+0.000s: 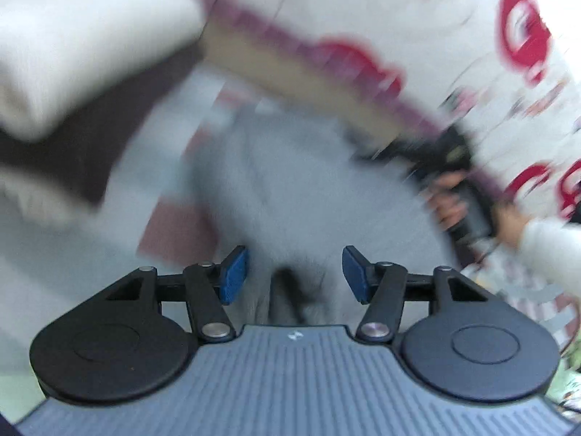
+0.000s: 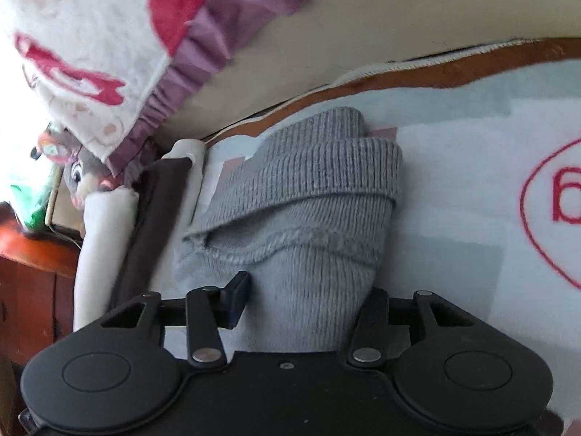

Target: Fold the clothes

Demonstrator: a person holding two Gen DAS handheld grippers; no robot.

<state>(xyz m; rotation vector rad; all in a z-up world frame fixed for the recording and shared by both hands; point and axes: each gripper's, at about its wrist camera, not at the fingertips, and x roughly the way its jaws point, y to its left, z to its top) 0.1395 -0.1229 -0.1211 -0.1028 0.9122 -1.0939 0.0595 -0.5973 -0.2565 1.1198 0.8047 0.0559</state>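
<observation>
In the blurred left wrist view, we hold our left gripper (image 1: 296,274) with its blue pads (image 1: 234,274) wide apart and empty above the soft grey ribbed knit garment (image 1: 290,189), which fills the frame's centre, while the right hand (image 1: 450,200) grips its tool at right. In the right wrist view, our right gripper (image 2: 305,301) has its jaws set around a bunched end of that garment (image 2: 308,196) at centre, though whether they pinch it we cannot tell; it lies folded over itself on the pale printed bedsheet (image 2: 472,181), probably so we can complete the fold.
</observation>
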